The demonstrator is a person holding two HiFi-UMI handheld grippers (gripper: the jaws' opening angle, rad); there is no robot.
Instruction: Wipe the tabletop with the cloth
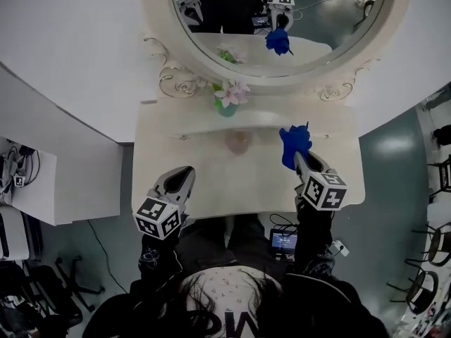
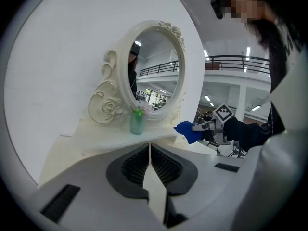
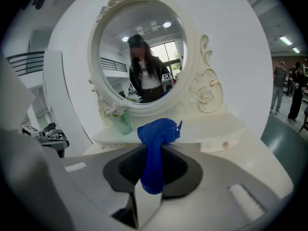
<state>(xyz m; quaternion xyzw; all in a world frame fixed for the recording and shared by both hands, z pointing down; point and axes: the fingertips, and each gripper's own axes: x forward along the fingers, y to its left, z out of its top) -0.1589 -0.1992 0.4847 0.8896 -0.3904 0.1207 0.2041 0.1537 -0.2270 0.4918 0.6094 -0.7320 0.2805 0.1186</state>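
Note:
A blue cloth [image 1: 294,145] is bunched up in my right gripper [image 1: 301,158], whose jaws are shut on it above the right part of the cream tabletop [image 1: 211,182]. In the right gripper view the blue cloth [image 3: 155,153] hangs between the jaws and bulges out past the tips. My left gripper [image 1: 184,172] hovers over the tabletop's front left with its jaws closed together and nothing between them [image 2: 149,150]. From the left gripper view the blue cloth [image 2: 187,130] shows at the right, held up off the surface.
A round ornate mirror [image 1: 282,20] stands at the back above a narrow shelf [image 1: 232,122]. A small green vase of pink flowers [image 1: 227,98] sits on that shelf. A pinkish round knob [image 1: 238,141] is under it. Grey desk [image 1: 63,182] stands at left.

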